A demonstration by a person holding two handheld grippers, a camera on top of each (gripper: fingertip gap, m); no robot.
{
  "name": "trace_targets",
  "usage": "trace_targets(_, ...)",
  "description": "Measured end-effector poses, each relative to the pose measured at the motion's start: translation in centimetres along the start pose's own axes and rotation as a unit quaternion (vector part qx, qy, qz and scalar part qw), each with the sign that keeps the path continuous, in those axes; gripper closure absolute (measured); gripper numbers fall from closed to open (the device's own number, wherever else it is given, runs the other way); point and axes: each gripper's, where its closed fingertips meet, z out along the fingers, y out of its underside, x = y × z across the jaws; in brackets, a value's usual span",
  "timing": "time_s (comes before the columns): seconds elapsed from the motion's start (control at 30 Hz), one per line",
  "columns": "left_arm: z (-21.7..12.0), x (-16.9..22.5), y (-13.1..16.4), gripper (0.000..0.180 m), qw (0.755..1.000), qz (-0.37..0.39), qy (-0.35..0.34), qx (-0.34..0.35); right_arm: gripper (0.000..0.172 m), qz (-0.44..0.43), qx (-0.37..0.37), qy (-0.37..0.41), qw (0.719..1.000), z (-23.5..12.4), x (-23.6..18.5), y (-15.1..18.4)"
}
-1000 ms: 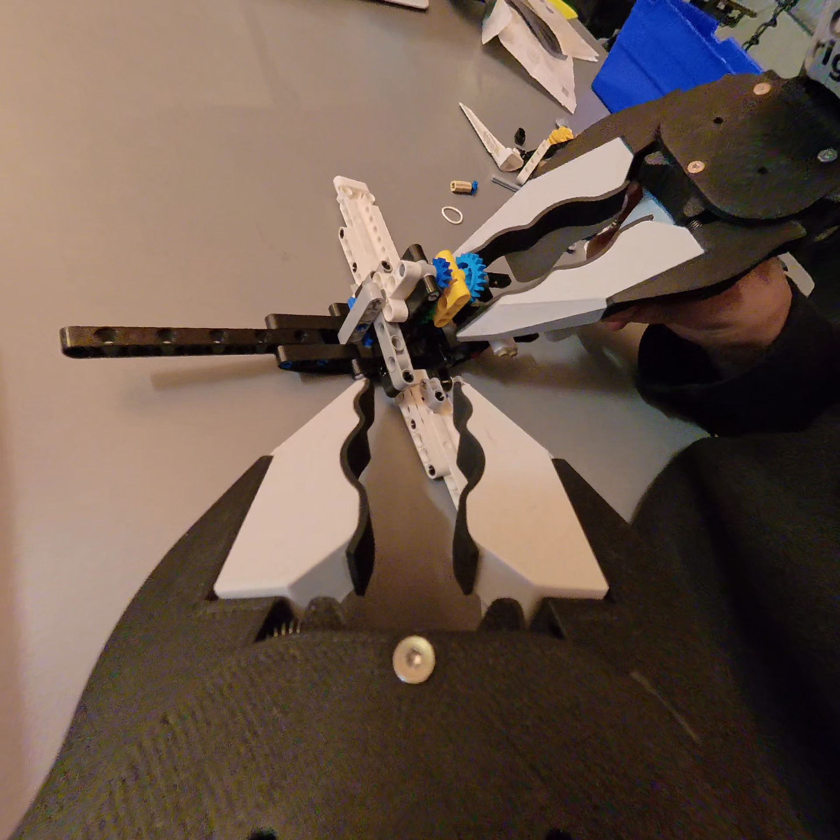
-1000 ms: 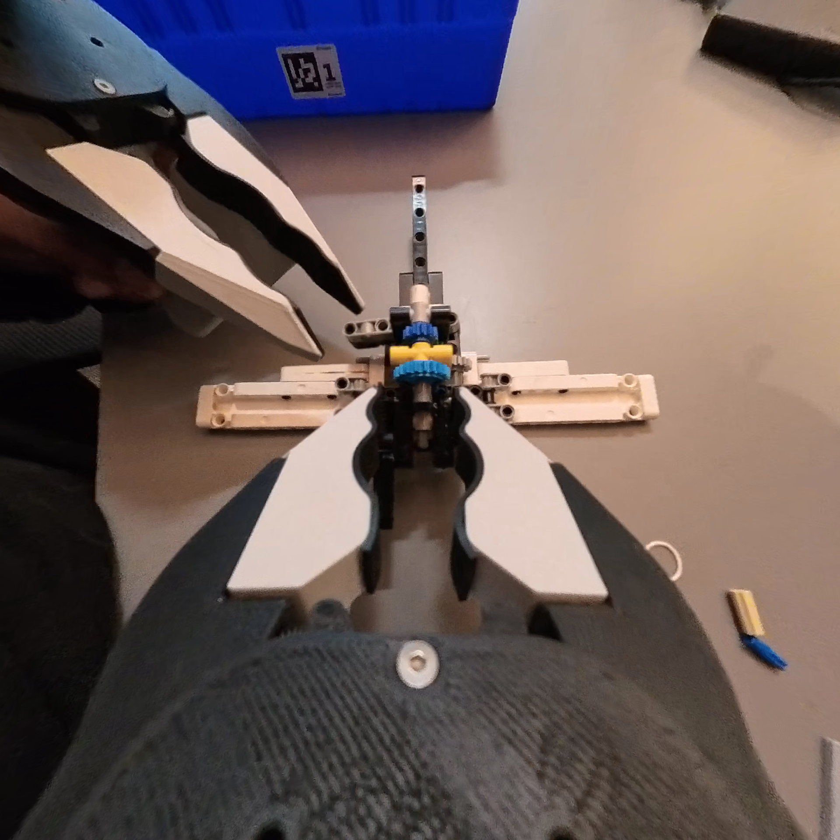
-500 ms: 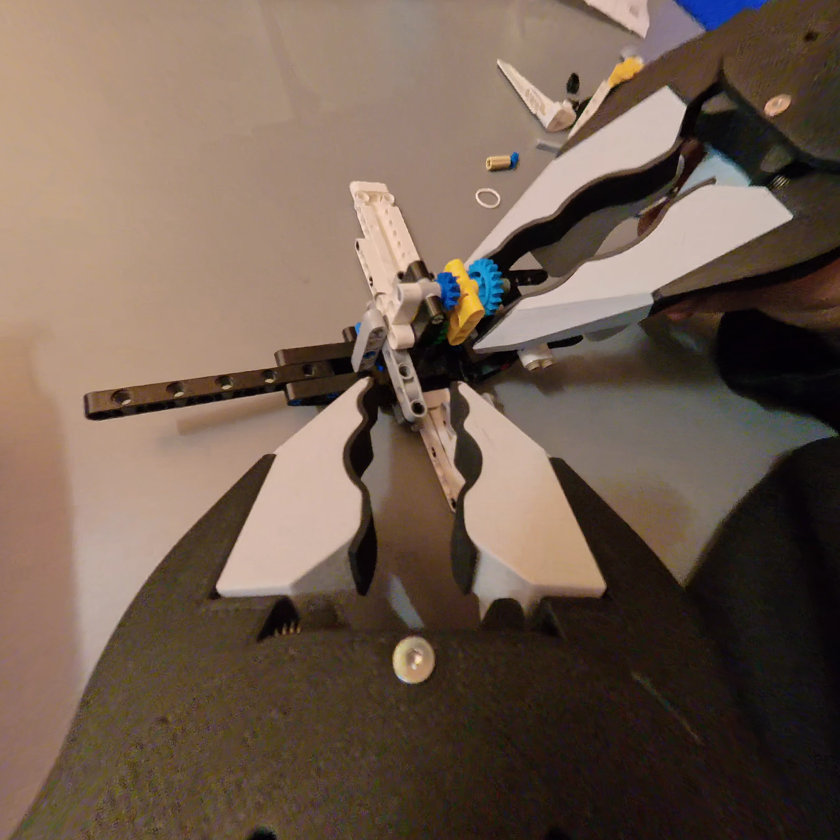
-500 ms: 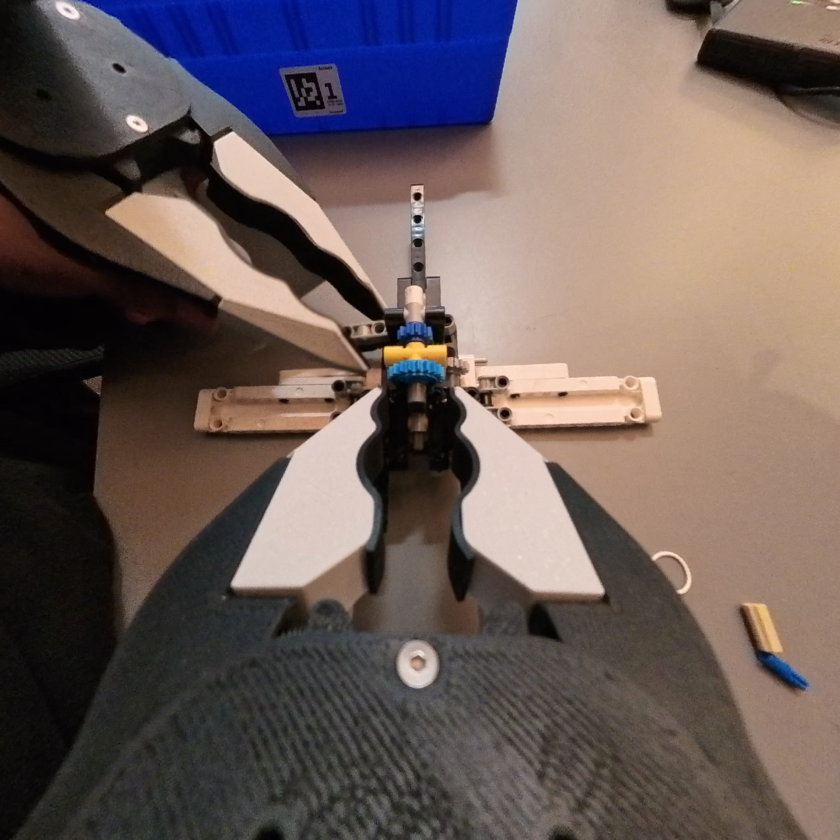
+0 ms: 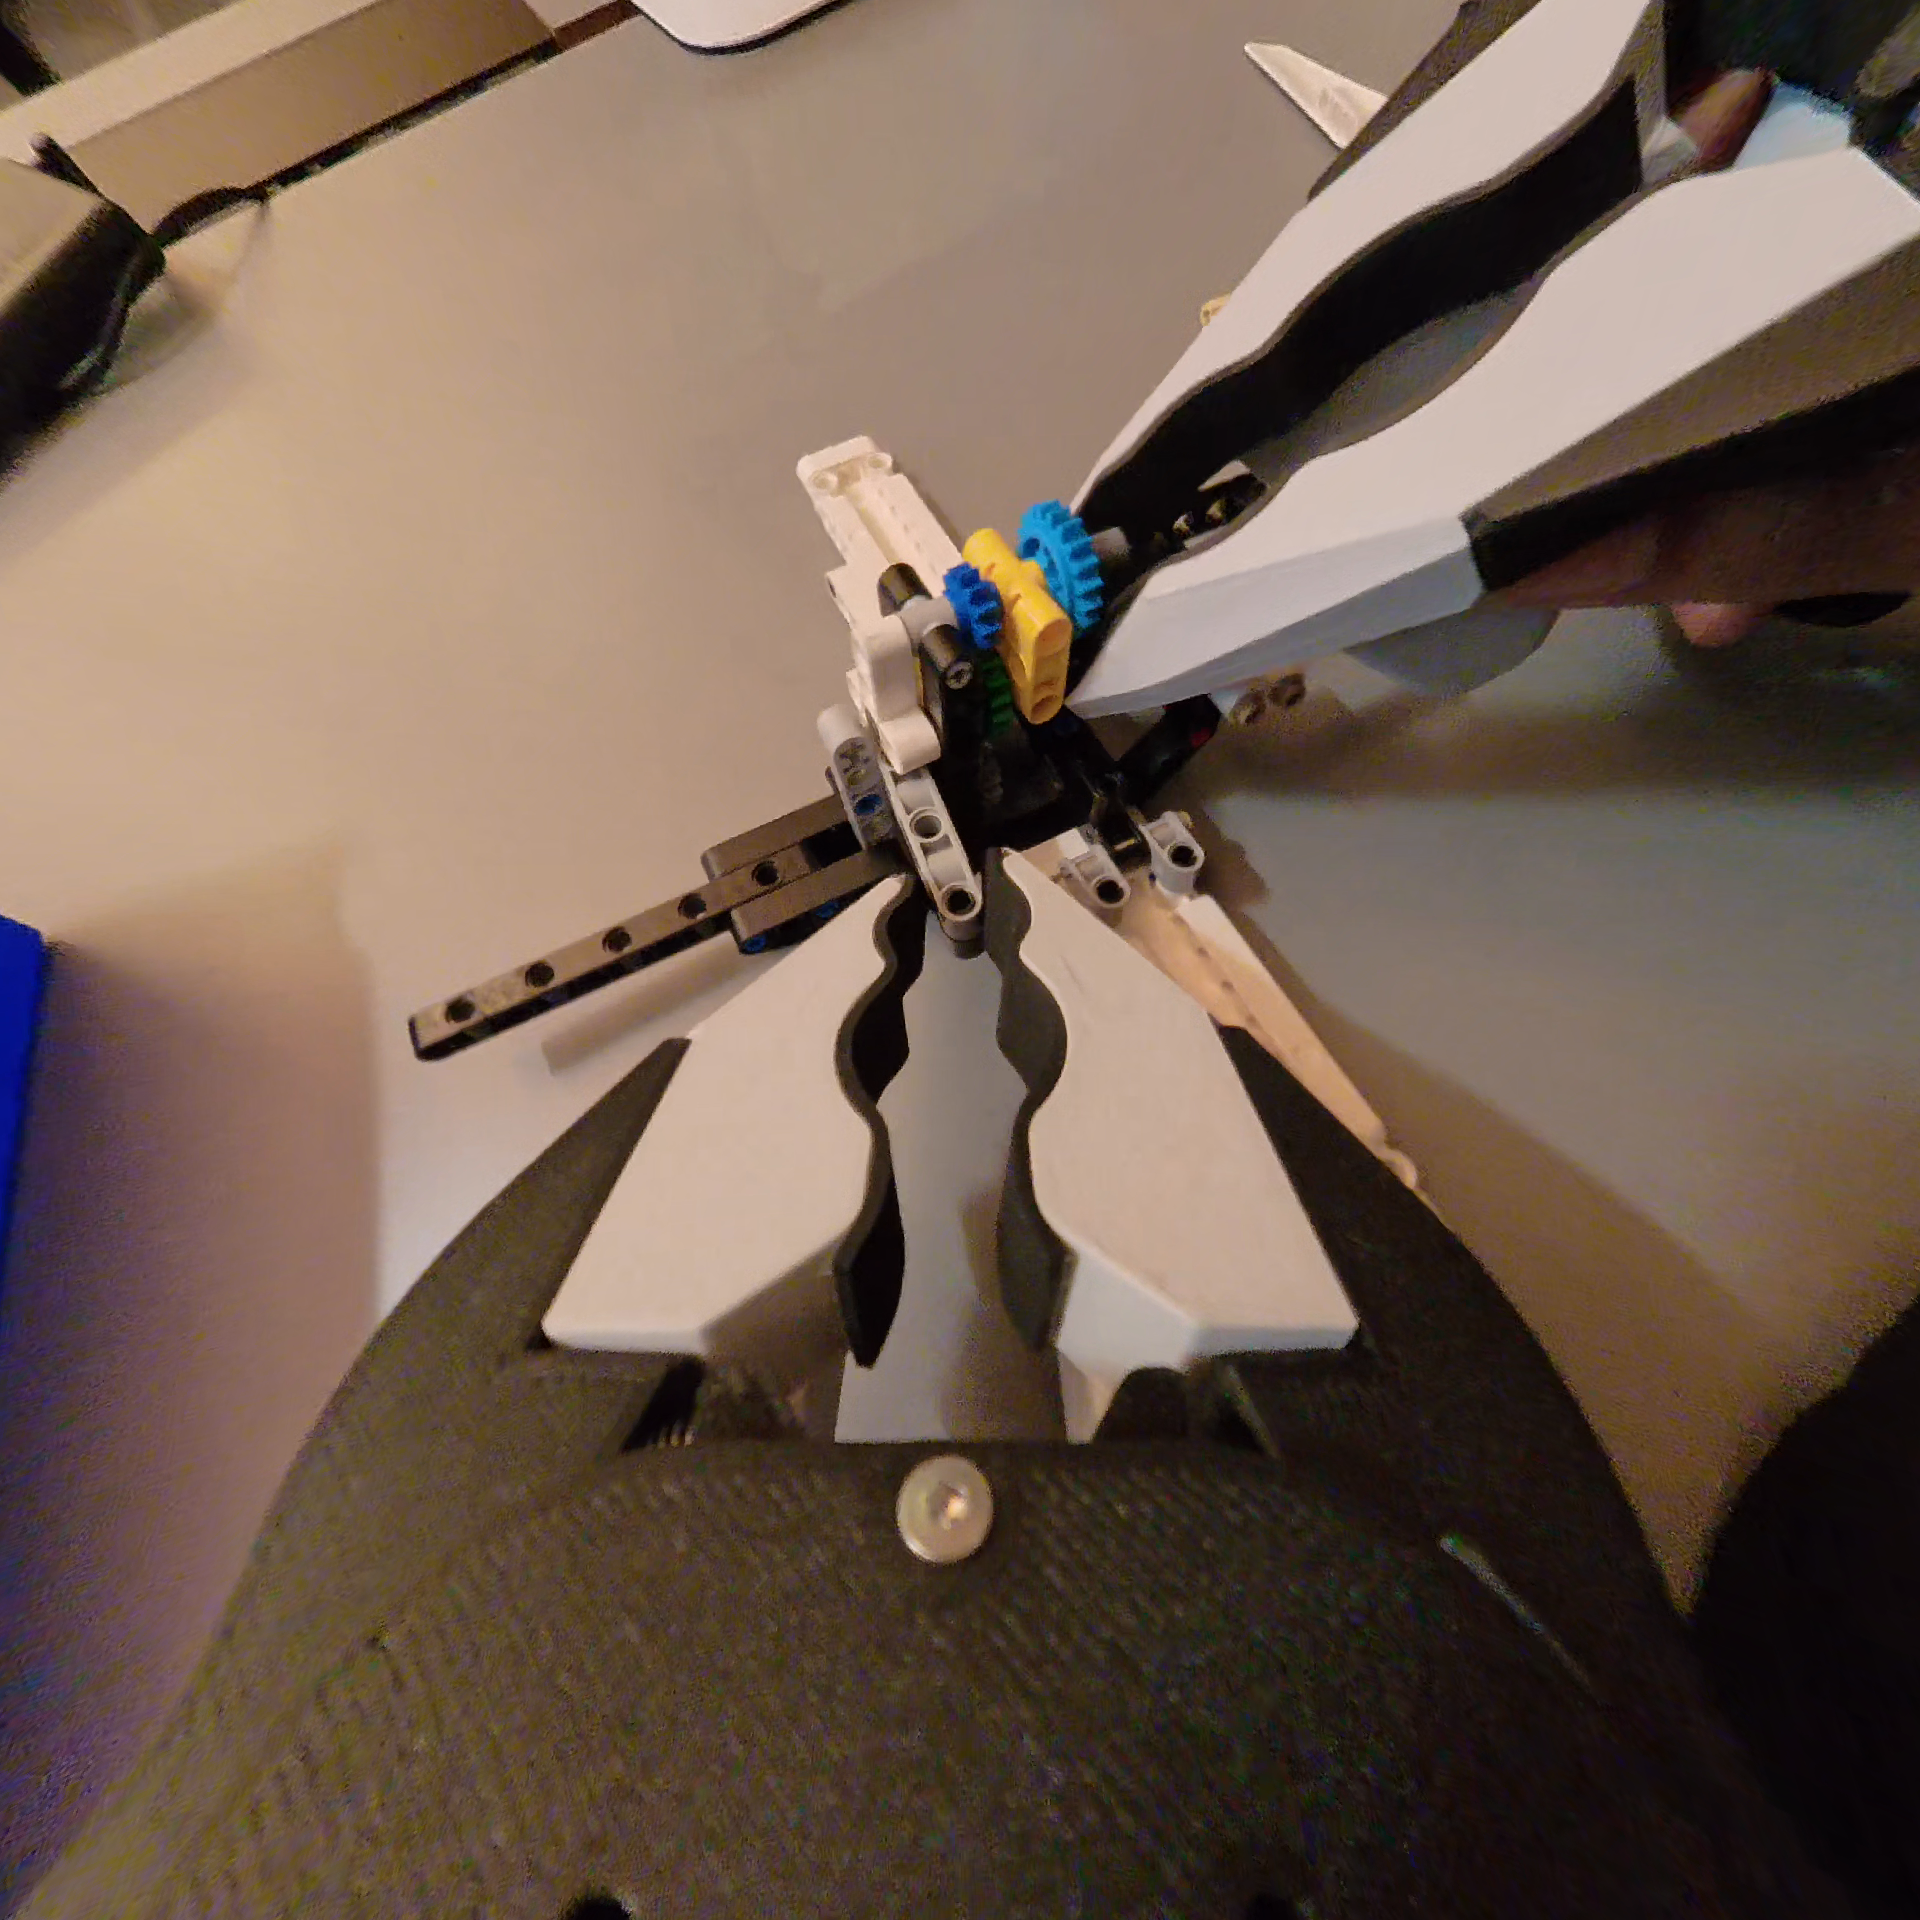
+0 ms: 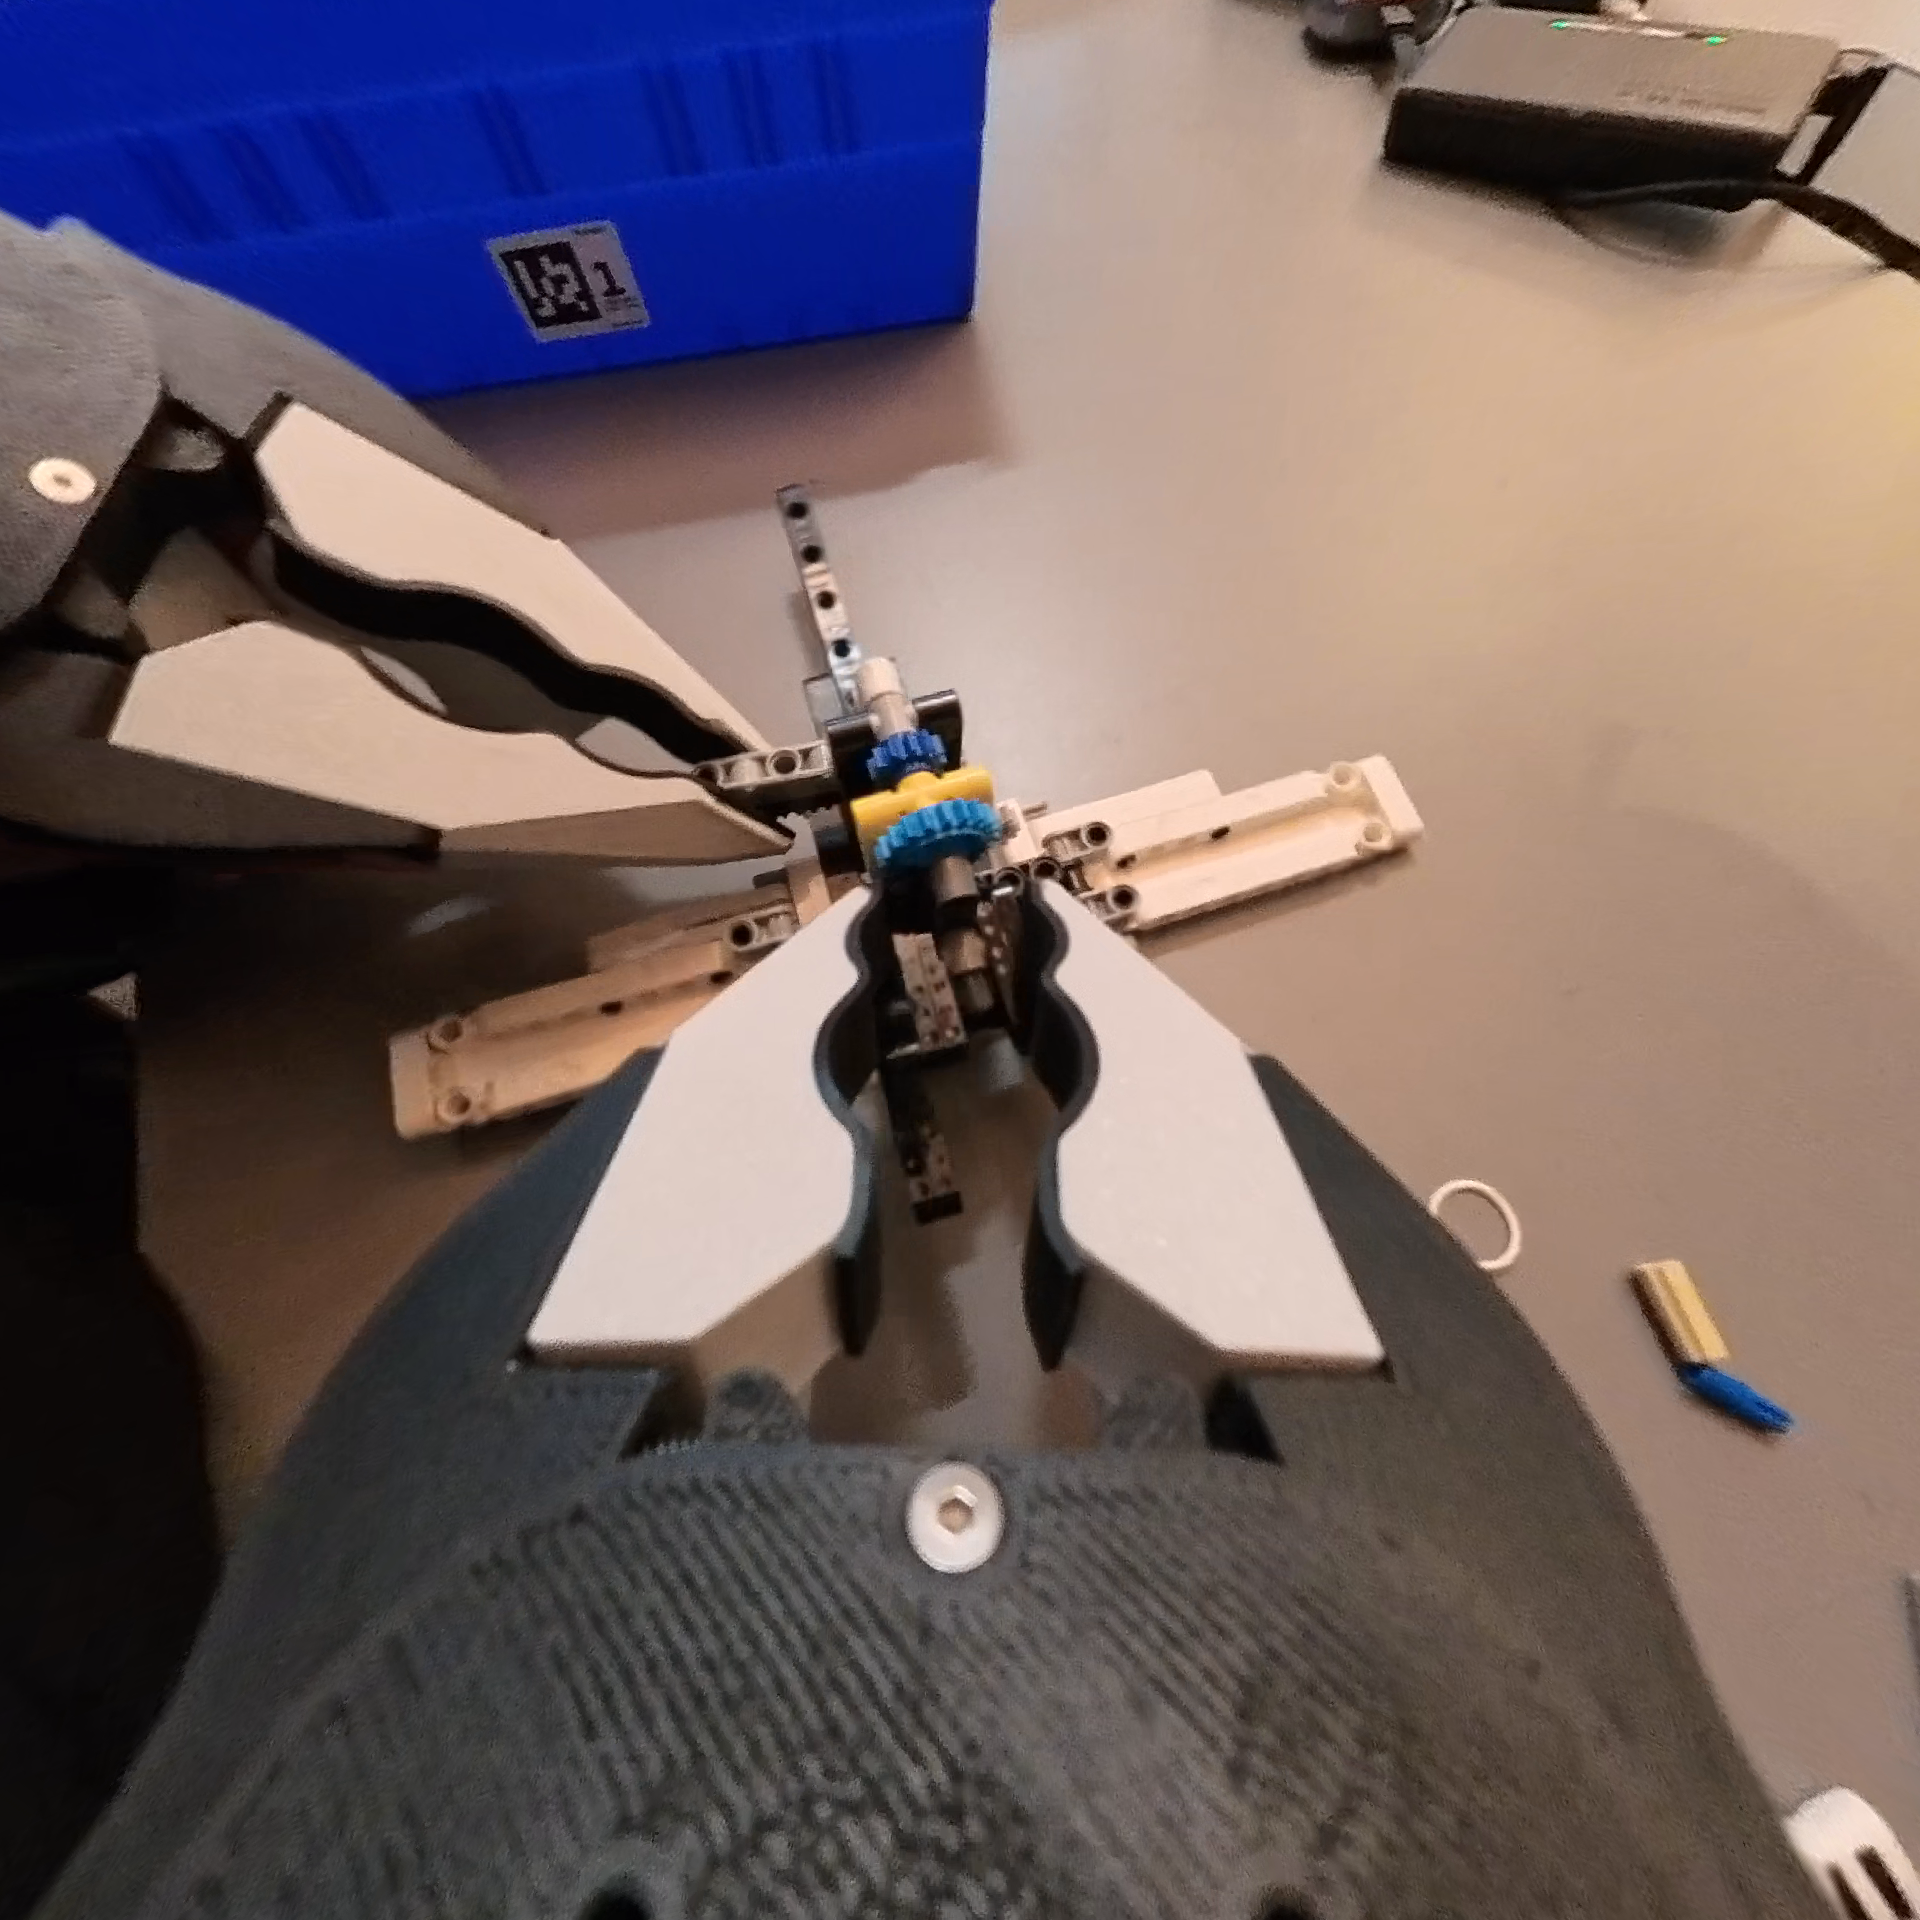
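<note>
Brick model (image 5: 977,727): held on the grey table (image 5: 520,468), white beams spread sideways
Left gripper (image 5: 951,914): closed on the model's light grey link (image 5: 940,862)
Right gripper (image 6: 951,935): clamped on the model's black core
Farther off: blue bin (image 6: 623,156)

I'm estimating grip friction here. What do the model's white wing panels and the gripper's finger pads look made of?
White wing panels: hard moulded plastic with a dull sheen, going by the crisp edges and moulded pin holes. Finger pads: matte black, wavy-edged strips, probably rubber or foam; the look leaves that open.
</note>
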Motion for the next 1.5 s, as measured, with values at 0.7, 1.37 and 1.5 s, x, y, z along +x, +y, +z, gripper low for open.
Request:
trace_targets(0.7,0.1,1.0,-0.7,0.174,0.996,0.082,-0.036,0.024,0.122,0.066,0.037,-0.132,0.988,-1.3,-1.0,-2.4)
trace_targets(1.37,0.4,1.5,-2.2,0.173,0.988,0.128,-0.06,0.06,0.148,0.007,-0.013,-0.001,1.0,-0.7,0.0,-0.6)
trace_targets(1.5,-0.1,2.1,-3.2,0.172,0.989,0.107,-0.032,0.093,0.148,0.045,0.033,-0.042,0.998,-1.6,0.1,-1.0)
